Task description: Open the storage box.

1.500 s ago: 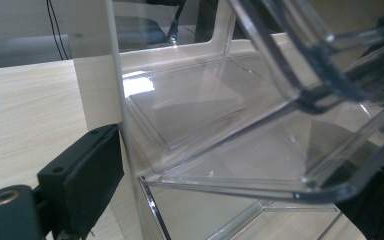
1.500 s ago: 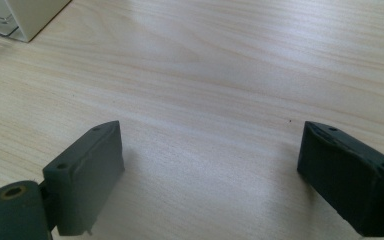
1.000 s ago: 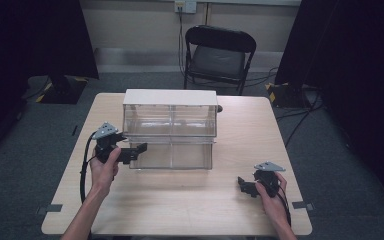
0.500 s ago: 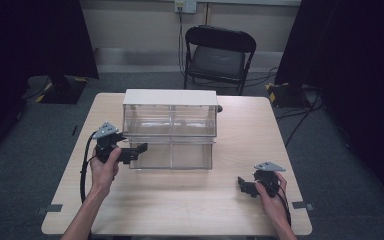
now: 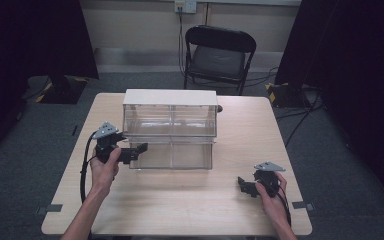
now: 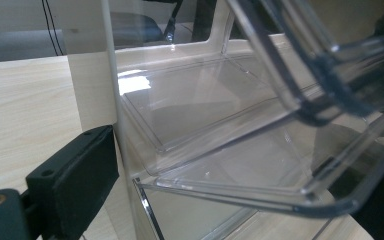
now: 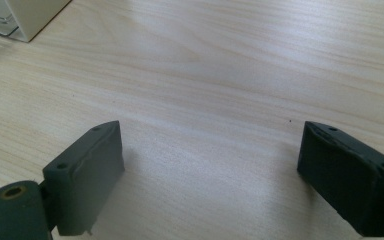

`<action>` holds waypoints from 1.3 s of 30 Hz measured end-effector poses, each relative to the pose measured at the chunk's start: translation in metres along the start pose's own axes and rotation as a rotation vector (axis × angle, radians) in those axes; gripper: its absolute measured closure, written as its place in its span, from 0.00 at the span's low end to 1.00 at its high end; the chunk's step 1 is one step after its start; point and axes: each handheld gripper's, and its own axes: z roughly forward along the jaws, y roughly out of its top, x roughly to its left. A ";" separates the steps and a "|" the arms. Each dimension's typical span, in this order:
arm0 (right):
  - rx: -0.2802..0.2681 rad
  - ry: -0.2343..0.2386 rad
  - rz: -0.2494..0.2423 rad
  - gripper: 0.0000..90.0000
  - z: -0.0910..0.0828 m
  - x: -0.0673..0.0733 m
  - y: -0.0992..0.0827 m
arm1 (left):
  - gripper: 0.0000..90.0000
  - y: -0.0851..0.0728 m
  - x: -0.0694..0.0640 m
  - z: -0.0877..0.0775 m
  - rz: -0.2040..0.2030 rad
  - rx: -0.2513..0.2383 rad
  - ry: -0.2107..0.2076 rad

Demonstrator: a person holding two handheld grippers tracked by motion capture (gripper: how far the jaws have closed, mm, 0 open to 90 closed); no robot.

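At the table's (image 5: 180, 210) middle a clear drawer cabinet (image 5: 170, 127) is seen, its lower-left drawer (image 5: 172, 156) pulled out, nothing visible inside; the left gripper (image 5: 139, 149), jaws just widened, straddles the drawer's corner unclamped; the right gripper (image 5: 242, 184) is held wide, well apart.

The wooden table (image 5: 190, 200) lies under both tongs, its pale grain running bare between the left tongs (image 5: 142, 148) and the right tongs (image 5: 242, 185). Well beyond them, past the far edge, a black folding chair (image 5: 219, 57) faces the table, and above it a wall outlet (image 5: 185, 5) has a cord hanging down. Dark curtains (image 5: 35, 40) hang far out to the left of the left tongs, and more stand off to the right of the right tongs. A thin cable (image 5: 300, 120) trails over the grey carpet beyond the right tongs. A strip of floor tape (image 5: 48, 208) lies nearer than the left tongs, off the table's corner.
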 end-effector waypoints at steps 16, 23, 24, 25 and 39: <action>0.000 0.000 0.000 0.12 0.000 0.000 0.000 | 0.05 0.000 0.000 0.000 0.002 0.007 -0.001; 0.000 0.000 0.000 0.12 0.000 0.000 0.000 | 0.03 0.001 0.001 0.000 -0.007 0.016 0.002; 0.000 0.000 0.000 0.12 0.000 0.000 0.000 | 0.03 0.001 0.000 0.000 -0.005 0.015 0.001; 0.000 0.000 0.000 0.12 0.000 0.000 0.000 | 0.03 0.001 0.000 0.000 -0.006 0.011 -0.002; 0.000 0.000 0.000 0.12 0.000 0.000 0.000 | 0.03 0.001 -0.002 0.000 0.006 0.007 0.008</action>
